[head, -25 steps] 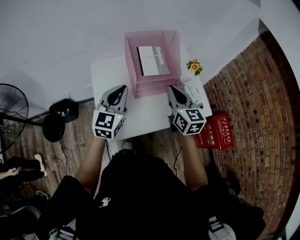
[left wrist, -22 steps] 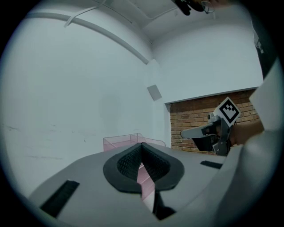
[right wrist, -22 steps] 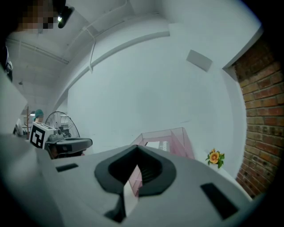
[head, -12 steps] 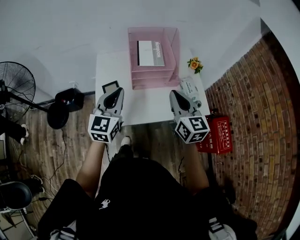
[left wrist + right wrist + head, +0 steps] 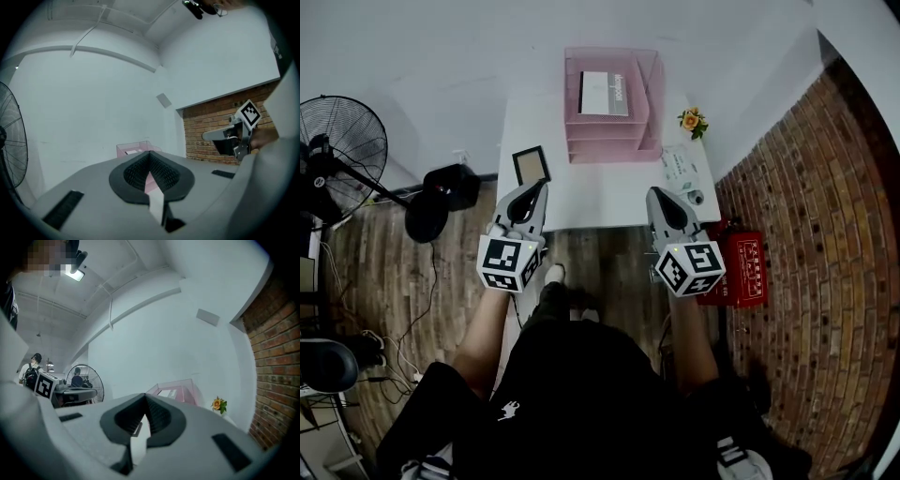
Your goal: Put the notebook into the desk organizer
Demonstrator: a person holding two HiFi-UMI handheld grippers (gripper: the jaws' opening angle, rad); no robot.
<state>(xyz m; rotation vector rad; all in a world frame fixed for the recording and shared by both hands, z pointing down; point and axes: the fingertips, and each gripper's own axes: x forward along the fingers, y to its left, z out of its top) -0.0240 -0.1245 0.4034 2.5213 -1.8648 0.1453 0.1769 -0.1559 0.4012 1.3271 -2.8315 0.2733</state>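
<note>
In the head view, the notebook point(image 5: 605, 94) lies in the top tray of the desk organizer point(image 5: 614, 150), with the left gripper point(image 5: 538, 187) and right gripper point(image 5: 655, 194) at the table's near edge. The left gripper view shows its jaws closed on nothing. The right gripper view shows the same, so the main risk seems to be a careless swing knocking the small frame point(image 5: 531, 165).

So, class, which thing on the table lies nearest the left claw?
The small dark-edged frame, lying flat at the left edge of the table, just ahead of the left claw. The pink organizer and the flower sit farther off.
</note>
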